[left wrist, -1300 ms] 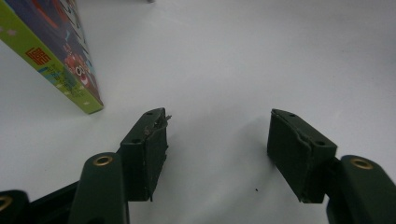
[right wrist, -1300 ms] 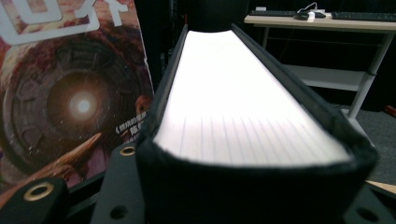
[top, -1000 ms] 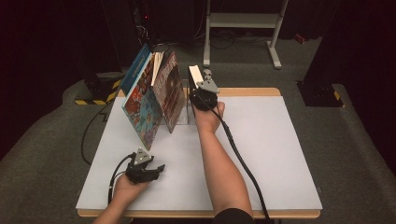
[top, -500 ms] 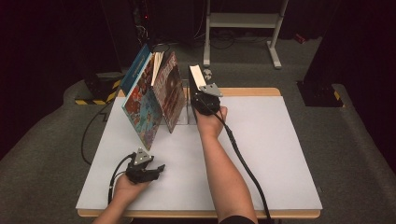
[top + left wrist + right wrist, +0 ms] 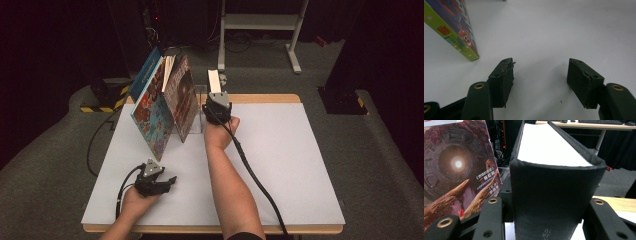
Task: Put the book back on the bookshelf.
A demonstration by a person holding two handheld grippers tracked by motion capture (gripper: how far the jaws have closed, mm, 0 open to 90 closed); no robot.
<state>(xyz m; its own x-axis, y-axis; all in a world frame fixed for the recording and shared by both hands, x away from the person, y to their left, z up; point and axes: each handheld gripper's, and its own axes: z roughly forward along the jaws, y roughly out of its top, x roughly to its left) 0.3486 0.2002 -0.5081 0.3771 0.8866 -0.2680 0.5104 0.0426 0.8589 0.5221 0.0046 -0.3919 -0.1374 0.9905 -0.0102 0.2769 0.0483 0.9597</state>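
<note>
Between the right tool's (image 5: pixel 544 220) jaws stands the black book (image 5: pixel 554 195)

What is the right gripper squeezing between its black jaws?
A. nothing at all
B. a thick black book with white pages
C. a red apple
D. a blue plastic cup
B: in the right gripper view, the thick black book with white pages sits spine-first between the jaws of the right gripper, beside the leaning reddish-brown picture-cover book.

Black book (image 5: pixel 554 202), white pages; white table (image 5: pixel 300 150).
</note>
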